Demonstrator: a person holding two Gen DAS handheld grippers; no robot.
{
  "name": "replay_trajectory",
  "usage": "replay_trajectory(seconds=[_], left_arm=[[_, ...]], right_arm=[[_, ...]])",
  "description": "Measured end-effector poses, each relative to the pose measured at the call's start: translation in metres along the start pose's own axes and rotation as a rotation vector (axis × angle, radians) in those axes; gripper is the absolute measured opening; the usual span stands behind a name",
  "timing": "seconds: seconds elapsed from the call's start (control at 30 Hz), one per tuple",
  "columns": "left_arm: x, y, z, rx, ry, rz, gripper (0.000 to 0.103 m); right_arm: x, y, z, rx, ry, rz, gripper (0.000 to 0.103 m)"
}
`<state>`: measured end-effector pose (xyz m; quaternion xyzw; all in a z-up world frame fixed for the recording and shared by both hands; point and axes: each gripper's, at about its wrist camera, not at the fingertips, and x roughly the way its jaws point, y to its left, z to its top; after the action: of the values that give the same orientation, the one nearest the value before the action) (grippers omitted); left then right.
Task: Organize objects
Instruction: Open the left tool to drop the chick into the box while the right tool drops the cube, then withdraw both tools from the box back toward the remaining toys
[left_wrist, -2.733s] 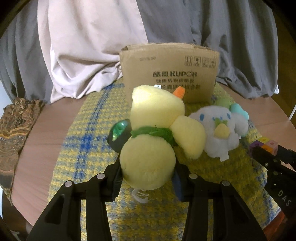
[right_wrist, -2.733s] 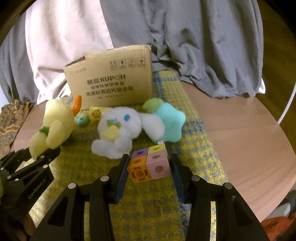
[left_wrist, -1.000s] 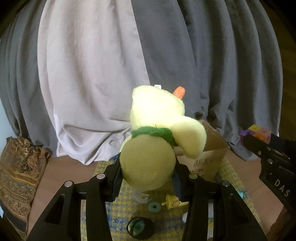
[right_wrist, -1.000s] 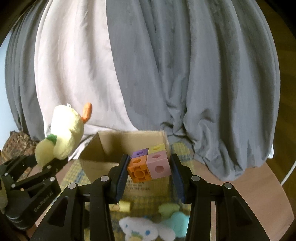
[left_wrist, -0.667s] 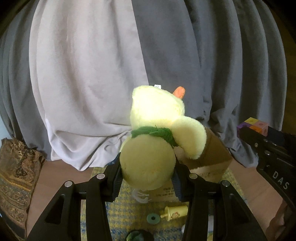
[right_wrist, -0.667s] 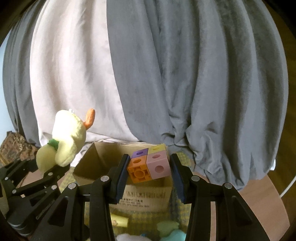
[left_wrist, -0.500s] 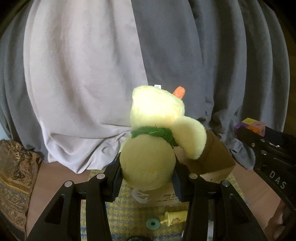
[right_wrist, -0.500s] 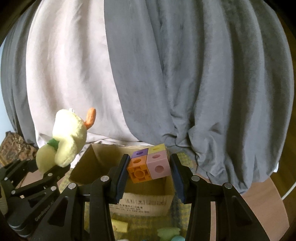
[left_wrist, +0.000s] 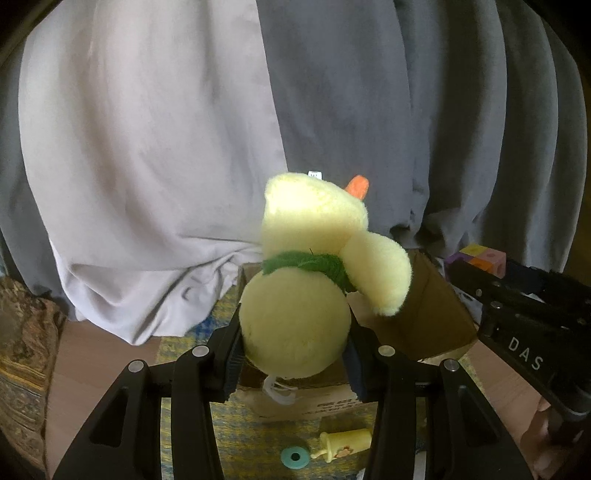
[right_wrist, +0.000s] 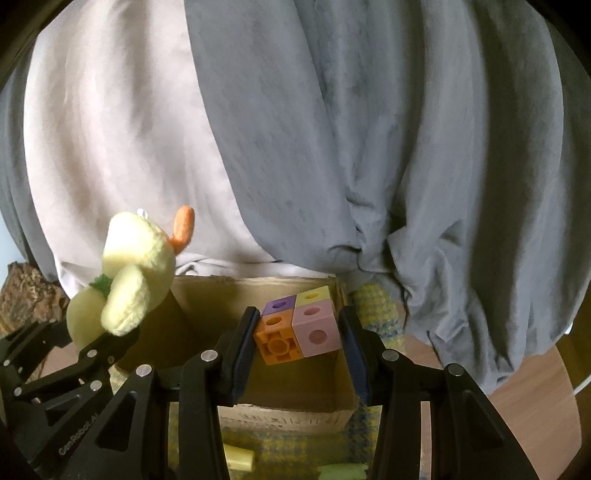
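Note:
My left gripper (left_wrist: 293, 341) is shut on a yellow plush duck (left_wrist: 306, 280) with a green scarf and orange beak, held in the air over the near left edge of an open cardboard box (left_wrist: 424, 321). The duck also shows in the right wrist view (right_wrist: 129, 273). My right gripper (right_wrist: 299, 332) is shut on a block of pastel cubes (right_wrist: 299, 325), orange, pink, purple and yellow, held above the open box (right_wrist: 295, 369). The cubes also show in the left wrist view (left_wrist: 480, 258).
Grey and pale curtains (right_wrist: 332, 147) hang behind the box. A yellow-blue woven mat (left_wrist: 251, 443) covers the round wooden table (right_wrist: 535, 424). A teal ring (left_wrist: 294, 456) and a small yellow toy (left_wrist: 345, 441) lie before the box. A patterned cushion (left_wrist: 22, 354) sits left.
Both grippers have lifted their toys off the mat and carried them up and forward to the box. The box opening now lies directly below the cubes and the duck.

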<state>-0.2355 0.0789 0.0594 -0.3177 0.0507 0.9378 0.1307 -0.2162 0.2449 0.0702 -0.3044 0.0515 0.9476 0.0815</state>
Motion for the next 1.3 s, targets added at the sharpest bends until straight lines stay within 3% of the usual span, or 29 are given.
replay_trajectory(seconds=[0.2,0.23,0.27,0.33,0.37,0.47,0.57,0.67,1.0,1.3], left_arm=[[0.007,0.0,0.0,-0.001,0.017,0.007,0.047],[0.007,0.001,0.0,-0.005,0.016,0.007,0.047],[0.007,0.002,0.0,-0.008,0.015,0.009,0.049],[0.007,0.004,-0.001,-0.014,0.013,0.02,0.061],[0.007,0.005,-0.001,-0.016,0.011,0.028,0.071],[0.004,0.007,-0.003,-0.022,-0.003,0.054,0.079],[-0.001,0.01,-0.006,-0.041,-0.015,0.082,0.095],[-0.008,0.013,-0.008,-0.054,-0.033,0.122,0.103],[-0.019,0.018,-0.015,-0.064,-0.023,0.221,0.103],[-0.032,0.023,-0.03,-0.117,-0.027,0.237,0.103]], right_arm=[[0.006,0.002,0.002,-0.007,0.018,0.006,0.045],[0.006,0.003,0.003,-0.009,0.016,0.007,0.049],[0.006,0.003,0.003,-0.01,0.015,0.004,0.056],[0.003,0.002,0.004,-0.002,-0.002,-0.019,0.093],[0.001,0.001,0.003,0.003,-0.017,-0.024,0.095],[-0.001,0.0,0.005,0.008,-0.019,-0.028,0.095],[-0.003,0.001,0.003,0.014,-0.007,-0.038,0.095],[-0.004,-0.001,0.002,0.025,0.001,-0.046,0.095],[-0.021,-0.012,-0.005,0.066,-0.012,-0.057,0.095],[-0.037,-0.013,-0.019,0.08,-0.011,-0.095,0.1]])
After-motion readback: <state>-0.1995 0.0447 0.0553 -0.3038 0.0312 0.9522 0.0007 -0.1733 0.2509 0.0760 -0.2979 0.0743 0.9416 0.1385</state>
